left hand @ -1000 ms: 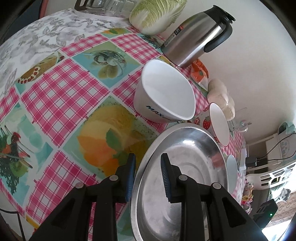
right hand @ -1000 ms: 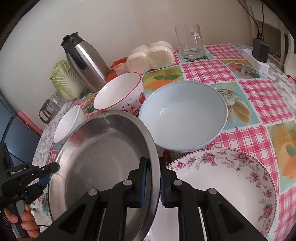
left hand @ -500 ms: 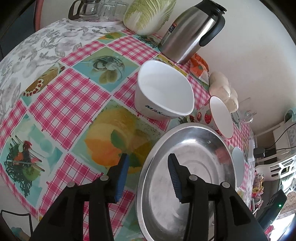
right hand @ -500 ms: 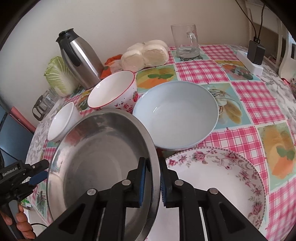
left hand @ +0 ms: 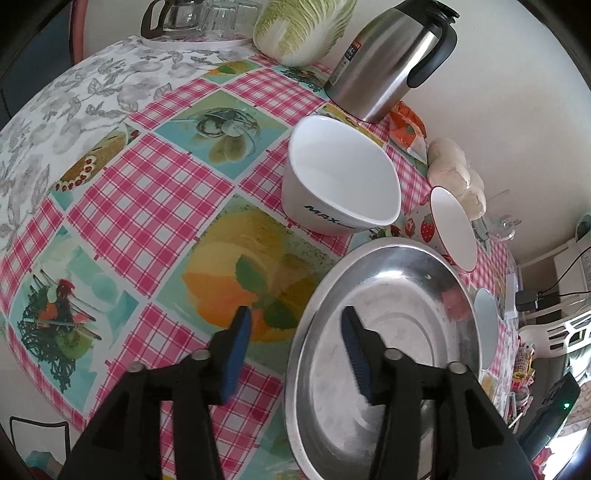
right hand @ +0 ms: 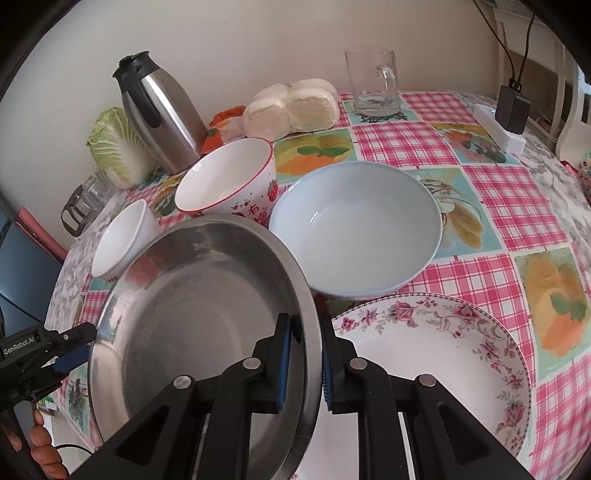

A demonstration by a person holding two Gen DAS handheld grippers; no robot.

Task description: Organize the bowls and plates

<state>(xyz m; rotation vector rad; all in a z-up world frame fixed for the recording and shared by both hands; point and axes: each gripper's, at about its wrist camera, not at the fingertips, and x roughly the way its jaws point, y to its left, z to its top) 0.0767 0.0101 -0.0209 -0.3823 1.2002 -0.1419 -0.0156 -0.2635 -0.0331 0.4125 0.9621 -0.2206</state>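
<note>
A steel plate (left hand: 391,332) (right hand: 199,295) is held tilted above the checked tablecloth, partly over the floral plate (right hand: 436,354). My right gripper (right hand: 304,325) is shut on its right rim. My left gripper (left hand: 295,321) straddles the opposite rim; its jaws are opening and the blue pads stand clear of the metal. Behind the steel plate sit a white bowl (left hand: 343,177) (right hand: 122,236), a strawberry-print bowl (left hand: 452,229) (right hand: 229,177) and a wide pale blue bowl (right hand: 354,225).
Along the wall stand a steel thermos (right hand: 159,107), a cabbage (left hand: 303,22), bagged buns (right hand: 291,107) and a glass mug (right hand: 373,81). A power strip with a plug (right hand: 502,125) lies at the far right. A glass pot (left hand: 173,18) sits at the back left.
The left gripper's jaws have spread wide apart and let go of the steel plate's rim. The right gripper keeps its hold and the plate has barely moved.
</note>
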